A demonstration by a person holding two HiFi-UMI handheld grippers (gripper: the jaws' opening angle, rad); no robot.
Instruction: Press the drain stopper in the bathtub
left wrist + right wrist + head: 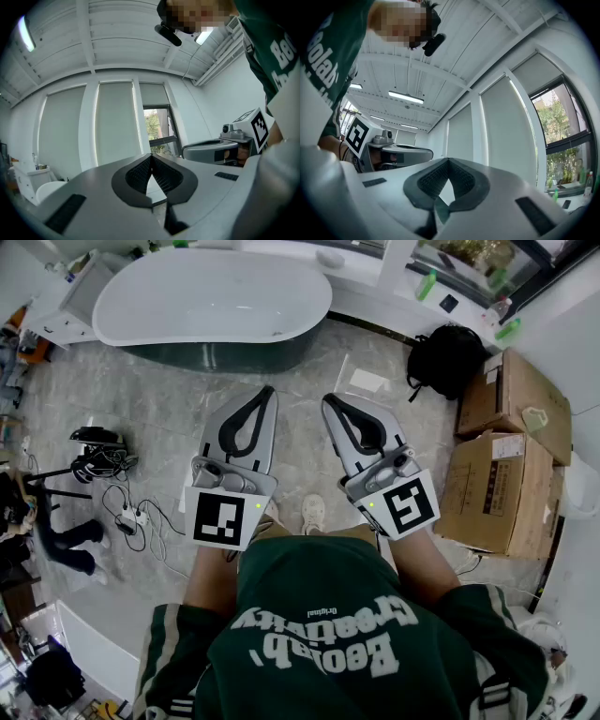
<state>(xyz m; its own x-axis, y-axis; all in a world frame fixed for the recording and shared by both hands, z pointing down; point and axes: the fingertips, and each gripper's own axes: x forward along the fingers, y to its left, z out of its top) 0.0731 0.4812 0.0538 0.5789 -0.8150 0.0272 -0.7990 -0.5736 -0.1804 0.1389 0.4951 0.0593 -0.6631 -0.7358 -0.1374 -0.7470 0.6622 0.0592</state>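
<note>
The left gripper (267, 395) had its jaws pressed together at the tips with nothing between them, and the right gripper (329, 402) was the same, tips meeting and empty. Both sat side by side at the centre of the head view, held near the person's waist. Each gripper's own camera looked up at ceiling and windows, not at any work.

Beyond them, across a stretch of grey floor (169, 399), the bathtub (206, 301) lay in the upper left of the frame, well apart from both grippers. Its white inside looked bare, and the drain stopper was too small to make out from there.

The stopper would probably be a small, stiff, sprung cap, smooth and maybe slippery. It likely needs no grasp, only a straight downward push on its middle with closed tips, since an off-centre press could slide off.

By count there were two grippers, one bathtub, two cardboard boxes (514, 399) (492, 493) at the right edge, and one black backpack (445, 357) beside them.
</note>
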